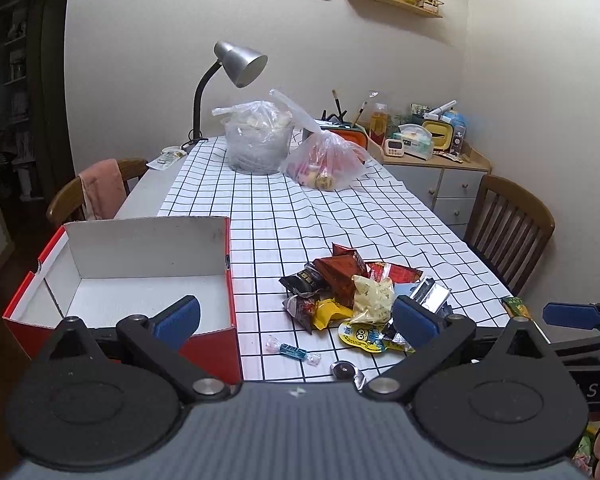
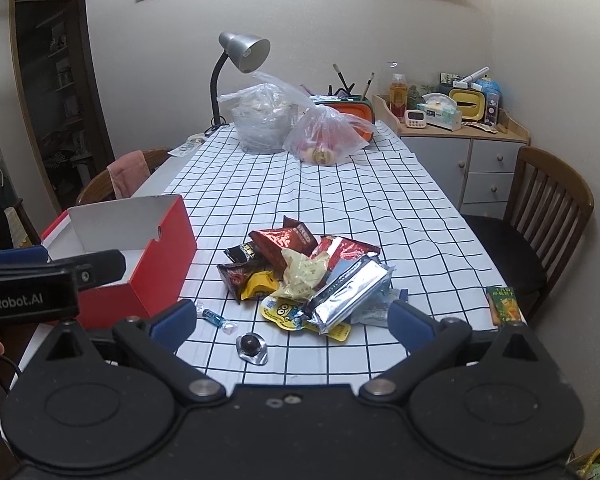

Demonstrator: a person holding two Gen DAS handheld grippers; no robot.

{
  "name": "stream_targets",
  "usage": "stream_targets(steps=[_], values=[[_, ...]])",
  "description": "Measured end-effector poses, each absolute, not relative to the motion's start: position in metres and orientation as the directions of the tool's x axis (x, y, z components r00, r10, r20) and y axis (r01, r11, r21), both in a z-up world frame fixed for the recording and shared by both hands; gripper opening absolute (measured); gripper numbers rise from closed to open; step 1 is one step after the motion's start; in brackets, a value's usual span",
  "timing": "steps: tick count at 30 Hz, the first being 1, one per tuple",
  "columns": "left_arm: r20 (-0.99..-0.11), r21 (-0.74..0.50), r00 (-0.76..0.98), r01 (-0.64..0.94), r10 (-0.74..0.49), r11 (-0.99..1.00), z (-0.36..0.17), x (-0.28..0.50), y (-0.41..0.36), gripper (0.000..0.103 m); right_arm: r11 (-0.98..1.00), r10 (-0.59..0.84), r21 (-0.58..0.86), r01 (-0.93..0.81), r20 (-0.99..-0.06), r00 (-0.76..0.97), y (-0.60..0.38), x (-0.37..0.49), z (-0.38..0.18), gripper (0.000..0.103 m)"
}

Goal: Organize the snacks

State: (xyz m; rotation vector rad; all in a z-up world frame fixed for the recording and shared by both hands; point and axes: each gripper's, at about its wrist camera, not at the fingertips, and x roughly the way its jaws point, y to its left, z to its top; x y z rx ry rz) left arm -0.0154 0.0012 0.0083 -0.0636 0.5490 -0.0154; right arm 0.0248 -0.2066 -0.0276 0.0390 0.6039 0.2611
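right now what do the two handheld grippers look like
Both the left gripper and the right gripper are matte black, with two round discs at the base, silver pivot bolts and linkage arms ending in blue pads. The left one's side carries white lettering ending "enRobot.AI".

Two wrist views, low at the counter's near edge — both facing its far end and the wall

Each looks forward past its own fingers; the left sits nearer the red box [image 1: 140, 276], the right nearer the snack pile [image 2: 300, 280] — both share box, pile and lamp [image 2: 244, 54].
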Motion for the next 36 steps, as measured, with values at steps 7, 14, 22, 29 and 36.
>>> stream_targets(steps=[7, 14, 22, 29, 36], values=[[-0.521, -0.061, 0.853, -0.001, -0.031, 0.998, 0.005, -0.018, -0.001, 0.103, 0.966, 0.255, 0.114, -0.232, -0.56, 0.788, -0.206, 0.023, -0.029, 0.102], [-0.52, -0.059, 0.854, 0.0, -0.031, 0.998, 0.005, -0.022, 0.001, 0.103, 0.965, 0.256, 0.109, -0.237, -0.559, 0.788, -0.203, 0.019, -0.028, 0.102], [-0.516, -0.056, 0.856, 0.004, -0.032, 0.998, 0.005, -0.025, 0.002, 0.103, 0.967, 0.25, 0.106, -0.232, -0.562, 0.788, -0.203, 0.018, -0.028, 0.102], [-0.524, -0.057, 0.851, 0.003, -0.033, 0.998, 0.006, -0.024, 0.004, 0.103, 0.969, 0.241, 0.096, -0.227, -0.569, 0.786, -0.201, 0.016, -0.027, 0.102], [-0.537, -0.069, 0.843, -0.006, -0.032, 0.998, 0.003, -0.02, 0.004, 0.103, 0.971, 0.229, 0.079, -0.225, -0.573, 0.787, -0.201, 0.02, -0.026, 0.101]])
